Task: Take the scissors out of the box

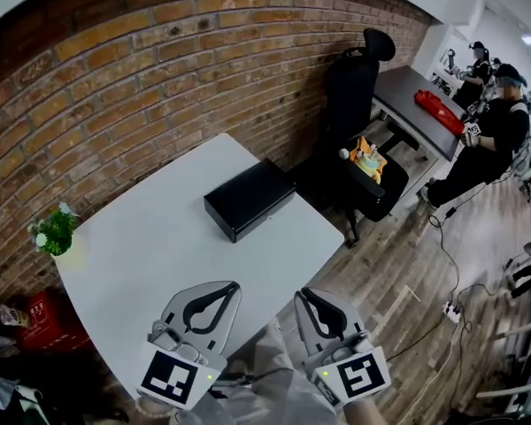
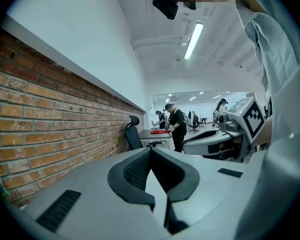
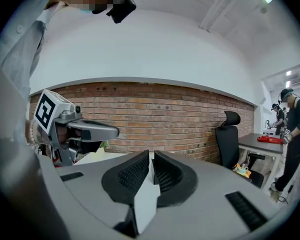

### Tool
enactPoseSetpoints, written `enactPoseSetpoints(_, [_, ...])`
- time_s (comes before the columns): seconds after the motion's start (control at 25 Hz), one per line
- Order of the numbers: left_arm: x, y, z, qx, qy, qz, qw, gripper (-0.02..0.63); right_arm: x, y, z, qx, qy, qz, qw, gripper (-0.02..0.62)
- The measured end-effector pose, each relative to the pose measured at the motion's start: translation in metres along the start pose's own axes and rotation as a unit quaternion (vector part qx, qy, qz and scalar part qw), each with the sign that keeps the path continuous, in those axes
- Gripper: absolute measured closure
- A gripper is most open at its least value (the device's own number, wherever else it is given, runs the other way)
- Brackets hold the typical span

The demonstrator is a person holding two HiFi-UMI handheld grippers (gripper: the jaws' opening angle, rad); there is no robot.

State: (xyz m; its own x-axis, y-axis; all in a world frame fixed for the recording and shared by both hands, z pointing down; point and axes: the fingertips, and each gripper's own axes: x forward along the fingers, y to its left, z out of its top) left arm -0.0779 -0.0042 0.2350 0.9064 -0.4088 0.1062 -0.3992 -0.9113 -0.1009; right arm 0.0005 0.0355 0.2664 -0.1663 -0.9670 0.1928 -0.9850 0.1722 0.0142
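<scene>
Hovering at the counter's (image 1: 159,228) near edge, left gripper (image 1: 234,286) and right gripper (image 1: 306,293) were empty, each pressed together.
The black box (image 1: 248,199) lay shut ahead of both, well apart, long axis crosswise, right end farther.

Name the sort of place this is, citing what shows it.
Probably a shared office or lab: a white table beside a brick wall, a black office chair, and a person at a grey desk behind.

Your left hand-held gripper (image 1: 234,285) and right hand-held gripper (image 1: 305,292) are grey, with black-and-white square markers (image 1: 170,378). The box (image 1: 248,199) before you is black, the table (image 1: 142,255) white, the wall (image 1: 115,78) red-brown brick.
</scene>
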Motion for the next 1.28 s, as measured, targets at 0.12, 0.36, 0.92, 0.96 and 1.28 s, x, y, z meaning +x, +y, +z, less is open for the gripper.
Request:
enactPoseSetpoints(0.12, [0.013, 0.008, -0.005, 0.003, 0.008, 0.007, 0.9999, 0.589, 0.013, -0.011, -0.001, 0.003, 0.004, 0.008, 1.000, 0.537])
enactPoseSetpoints(0.36, [0.046, 0.025, -0.013, -0.009, 0.018, 0.020, 0.9996, 0.589, 0.040, -0.040, -0.007, 0.006, 0.018, 0.022, 1.000, 0.537])
enactPoseSetpoints(0.92, [0.124, 0.052, -0.040, -0.001, 0.057, 0.052, 0.9970, 0.589, 0.110, -0.096, -0.025, -0.019, 0.026, 0.083, 0.996, 0.537])
enactPoseSetpoints(0.96, [0.128, 0.054, -0.043, -0.002, 0.060, 0.056, 0.9967, 0.589, 0.115, -0.100, -0.027, -0.017, 0.027, 0.087, 0.996, 0.537])
enactPoseSetpoints(1.28, [0.150, 0.074, -0.069, -0.012, 0.092, 0.085, 0.9921, 0.589, 0.160, -0.121, -0.048, -0.008, 0.046, 0.113, 0.992, 0.537])
